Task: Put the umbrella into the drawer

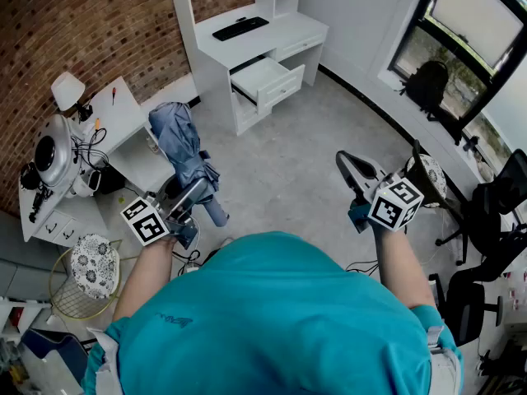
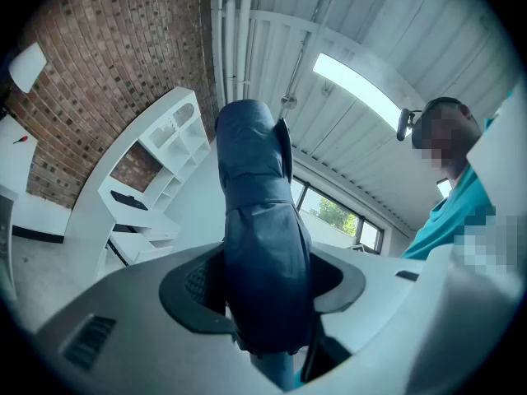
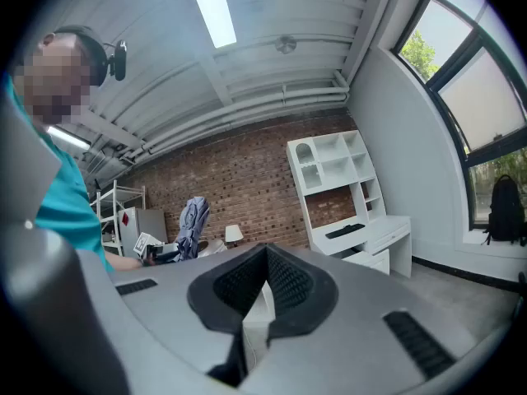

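A folded blue-grey umbrella (image 1: 183, 148) stands tilted upward, with my left gripper (image 1: 194, 194) shut on its lower part. In the left gripper view the umbrella (image 2: 259, 220) fills the space between the jaws of the left gripper (image 2: 265, 296), pressed by both pads. The white desk (image 1: 284, 33) across the room has one drawer (image 1: 265, 77) pulled open, well ahead of both grippers. My right gripper (image 1: 346, 163) is held at the right with nothing in it. In its own view the right gripper (image 3: 264, 257) has its pads meeting at the tip. That view also catches the umbrella (image 3: 193, 220) at the left.
A black keyboard (image 1: 240, 28) lies on the desk. At the left, a low white table (image 1: 123, 113) carries a lamp (image 1: 67, 90) and cabled gear. A wire stool (image 1: 92, 263) stands near my left arm. Office chairs (image 1: 494, 220) and a backpack (image 1: 428, 85) are by the window.
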